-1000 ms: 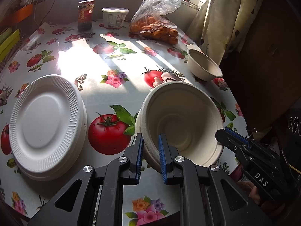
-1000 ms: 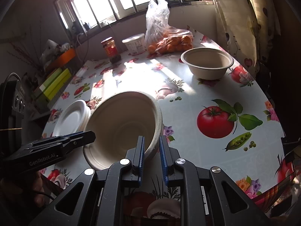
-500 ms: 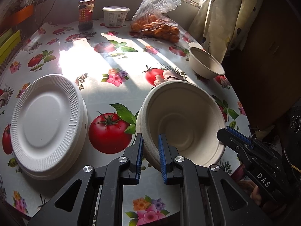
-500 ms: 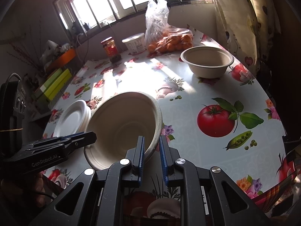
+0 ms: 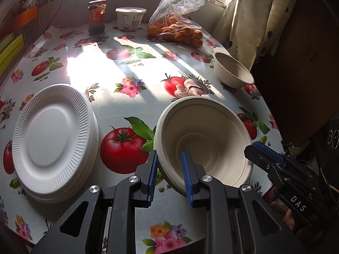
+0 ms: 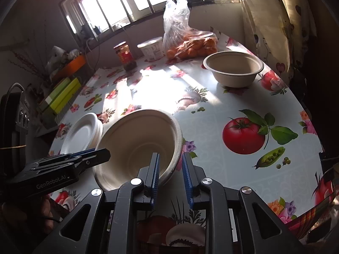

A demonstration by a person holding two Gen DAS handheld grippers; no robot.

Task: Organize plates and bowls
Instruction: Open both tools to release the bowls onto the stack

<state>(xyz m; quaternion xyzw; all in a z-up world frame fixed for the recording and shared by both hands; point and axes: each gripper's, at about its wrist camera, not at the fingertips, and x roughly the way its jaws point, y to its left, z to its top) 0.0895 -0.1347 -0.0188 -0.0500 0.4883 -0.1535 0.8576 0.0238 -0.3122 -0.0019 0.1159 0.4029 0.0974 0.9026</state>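
Observation:
A beige paper bowl (image 5: 203,135) is held tilted above the tomato-print table. My left gripper (image 5: 169,175) is shut on its near-left rim. My right gripper (image 6: 169,177) is shut on the bowl's (image 6: 137,144) opposite rim; it shows as a dark jaw at the bowl's right edge in the left wrist view (image 5: 267,156). A second beige bowl (image 5: 232,71) stands upright near the table's right edge, also in the right wrist view (image 6: 233,67). A stack of white ribbed paper plates (image 5: 53,135) lies at the left, also in the right wrist view (image 6: 81,133).
At the back stand a red-labelled jar (image 5: 96,17), a white tub (image 5: 130,18) and a plastic bag of oranges (image 5: 178,29). Curtains (image 5: 260,14) hang at the right. Green boxes (image 6: 61,97) sit beyond the table's left edge. The table's rim (image 5: 273,124) curves close on the right.
The view of the table has shifted slightly; the held bowl sits a little nearer and lower. Both grippers keep their hold on it.

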